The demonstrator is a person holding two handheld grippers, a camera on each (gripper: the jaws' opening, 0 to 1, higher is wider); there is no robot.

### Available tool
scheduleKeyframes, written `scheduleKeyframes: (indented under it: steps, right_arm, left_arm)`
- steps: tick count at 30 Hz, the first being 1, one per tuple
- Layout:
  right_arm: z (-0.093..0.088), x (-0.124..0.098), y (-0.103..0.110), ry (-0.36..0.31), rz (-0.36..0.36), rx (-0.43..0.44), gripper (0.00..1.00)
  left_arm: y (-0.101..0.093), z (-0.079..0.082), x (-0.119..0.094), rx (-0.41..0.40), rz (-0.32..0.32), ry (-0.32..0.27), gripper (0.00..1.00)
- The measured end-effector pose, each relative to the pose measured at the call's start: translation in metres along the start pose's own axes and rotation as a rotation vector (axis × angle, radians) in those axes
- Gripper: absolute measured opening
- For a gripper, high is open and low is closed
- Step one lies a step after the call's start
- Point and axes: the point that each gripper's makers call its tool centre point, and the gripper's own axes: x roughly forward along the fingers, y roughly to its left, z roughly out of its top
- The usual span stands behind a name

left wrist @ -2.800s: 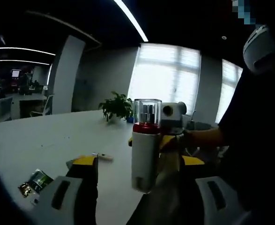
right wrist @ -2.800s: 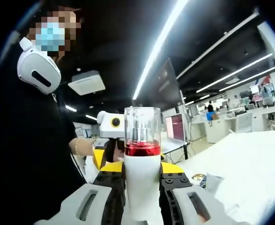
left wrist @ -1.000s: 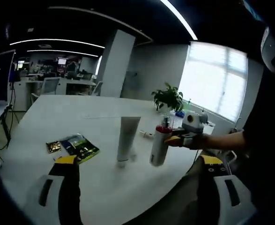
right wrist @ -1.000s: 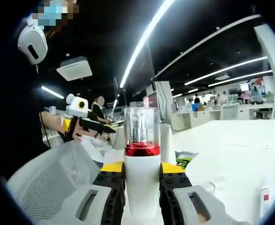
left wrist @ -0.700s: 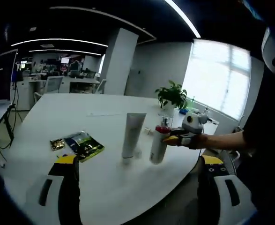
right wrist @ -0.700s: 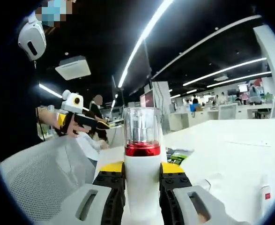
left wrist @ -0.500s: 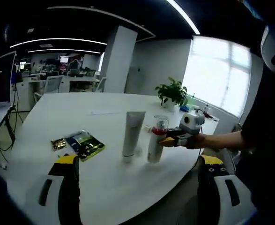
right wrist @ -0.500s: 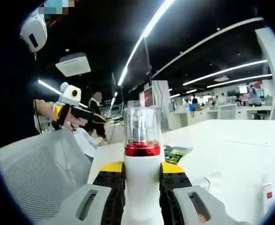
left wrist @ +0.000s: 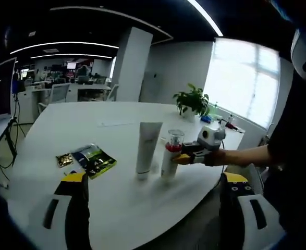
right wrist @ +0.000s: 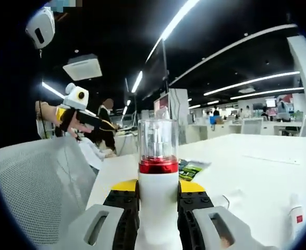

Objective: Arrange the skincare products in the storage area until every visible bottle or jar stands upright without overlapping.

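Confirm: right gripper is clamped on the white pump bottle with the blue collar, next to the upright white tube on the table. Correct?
Not quite: the collar is red, not blue. The right gripper view shows the red band under the clear cap of the pump bottle, held in the right gripper. The rest stands: the left gripper view shows it beside the upright white tube on the table.

Counts: 1 pump bottle [left wrist: 169, 155], 1 white tube [left wrist: 146, 147], 2 sachets [left wrist: 85, 159], 1 potted plant [left wrist: 193, 101], 2 grippers [left wrist: 151, 194].

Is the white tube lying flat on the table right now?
No, the white tube stands upright on the table beside the pump bottle.
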Motion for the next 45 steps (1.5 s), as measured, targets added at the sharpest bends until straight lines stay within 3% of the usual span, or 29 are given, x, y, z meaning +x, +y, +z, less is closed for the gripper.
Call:
scheduleKeyframes:
  steps: [15, 33, 45]
  right_arm:
    - [-0.001, 0.003, 0.005, 0.006, 0.035, -0.027, 0.18]
    - [-0.008, 0.002, 0.01, 0.151, 0.108, -0.139, 0.18]
    - [-0.009, 0.005, -0.004, 0.169, 0.117, -0.153, 0.18]
  left_arm:
    - [-0.001, -0.003, 0.003, -0.015, -0.005, 0.005, 0.97]
    - [0.002, -0.01, 0.004, -0.042, -0.015, 0.013, 0.95]
    - [0.009, -0.015, 0.005, -0.069, -0.011, 0.016, 0.95]
